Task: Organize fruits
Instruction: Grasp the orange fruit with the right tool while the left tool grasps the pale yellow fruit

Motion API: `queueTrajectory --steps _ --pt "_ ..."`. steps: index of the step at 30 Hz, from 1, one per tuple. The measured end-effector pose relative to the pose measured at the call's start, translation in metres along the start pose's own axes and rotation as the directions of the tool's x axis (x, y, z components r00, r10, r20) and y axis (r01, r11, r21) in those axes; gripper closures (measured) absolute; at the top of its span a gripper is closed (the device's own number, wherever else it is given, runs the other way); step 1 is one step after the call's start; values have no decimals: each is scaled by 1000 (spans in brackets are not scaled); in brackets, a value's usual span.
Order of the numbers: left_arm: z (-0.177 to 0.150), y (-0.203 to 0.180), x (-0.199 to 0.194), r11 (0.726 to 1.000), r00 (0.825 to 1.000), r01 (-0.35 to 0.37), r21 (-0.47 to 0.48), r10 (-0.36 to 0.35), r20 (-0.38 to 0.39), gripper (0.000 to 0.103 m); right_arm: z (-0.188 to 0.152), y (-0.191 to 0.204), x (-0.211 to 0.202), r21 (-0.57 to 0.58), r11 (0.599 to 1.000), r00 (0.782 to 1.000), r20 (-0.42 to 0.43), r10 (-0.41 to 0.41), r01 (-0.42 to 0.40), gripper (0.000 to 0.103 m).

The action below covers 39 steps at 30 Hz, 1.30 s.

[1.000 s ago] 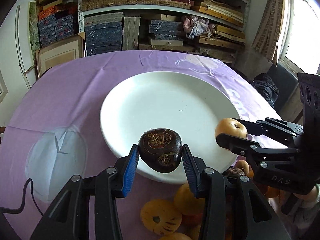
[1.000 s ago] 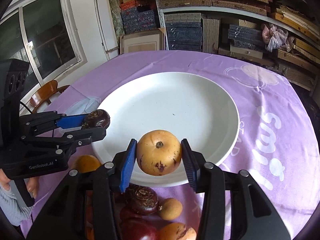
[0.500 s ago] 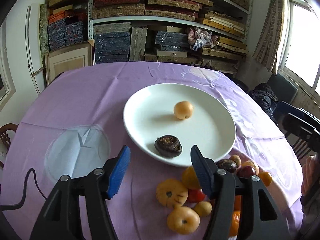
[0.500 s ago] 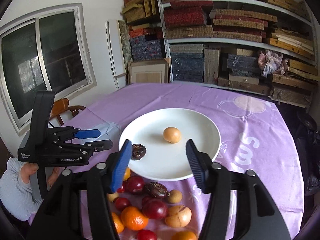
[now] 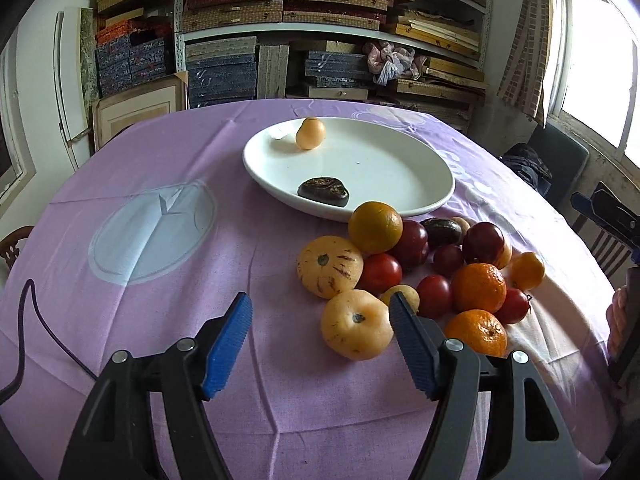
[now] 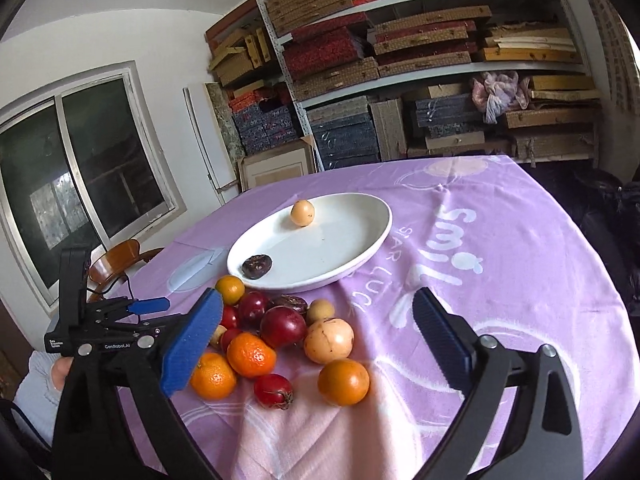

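The left tongs read "GenRobot.AI"; the tablecloth "smil".

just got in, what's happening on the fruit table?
A person with two handheld grippers is sorting fruit onto the white plate. Both the left gripper and right gripper are open and empty, hovering over the fruit pile on the purple cloth. Only a dark fruit and a small yellow fruit sit on the plate.

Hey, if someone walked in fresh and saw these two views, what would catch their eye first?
Probably the heap of fruit, red, orange and yellow, on the purple tablecloth just in front of the white plate. Next, the plate holds only a dark fruit near its front rim and a yellow fruit at the back. Both grippers hang open and empty.
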State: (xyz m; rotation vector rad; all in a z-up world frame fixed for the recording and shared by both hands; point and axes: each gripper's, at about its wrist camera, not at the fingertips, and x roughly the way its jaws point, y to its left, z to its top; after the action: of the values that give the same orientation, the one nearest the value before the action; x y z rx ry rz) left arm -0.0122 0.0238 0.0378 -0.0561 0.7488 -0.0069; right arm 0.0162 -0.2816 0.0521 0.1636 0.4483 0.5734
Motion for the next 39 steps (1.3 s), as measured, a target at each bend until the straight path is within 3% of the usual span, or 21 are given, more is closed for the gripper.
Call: queueTrajectory --steps 6,12,15,19,23,27,33,36,37,39 --pt "-3 -9 16 999 999 -5 33 6 -50 27 0 6 4 -17 1000 1000 -17 1 -1 8" --pt "-8 -12 30 992 992 -89 88 96 -87 23 1 8 9 -5 1000 1000 -30 0 0 8" --pt "-7 7 28 986 983 -158 53 162 -84 23 1 7 9 4 1000 1000 -29 -7 7 8" --pt "-7 36 20 980 978 -195 -35 191 -82 23 1 4 10 14 1000 999 -36 -9 10 8" --pt "-5 37 16 993 992 -109 -47 106 -68 24 0 6 11 6 1000 999 -43 -6 6 8" --pt "-7 26 19 997 994 -77 2 77 -75 24 0 10 11 -6 1000 999 -47 -2 1 8" --pt "-8 24 22 999 996 -48 -2 48 -79 24 -6 20 16 -54 998 995 -95 2 -7 8" --pt "-8 24 22 999 995 -52 -1 51 -80 24 -14 31 24 -149 988 987 -151 -55 32 8" --pt "-8 23 22 999 995 -52 -3 52 -81 24 -18 34 29 -182 982 982 -171 -82 50 8" --pt "-8 24 23 999 995 -52 -5 51 -84 24 -25 36 38 -220 973 970 -213 -114 66 21"
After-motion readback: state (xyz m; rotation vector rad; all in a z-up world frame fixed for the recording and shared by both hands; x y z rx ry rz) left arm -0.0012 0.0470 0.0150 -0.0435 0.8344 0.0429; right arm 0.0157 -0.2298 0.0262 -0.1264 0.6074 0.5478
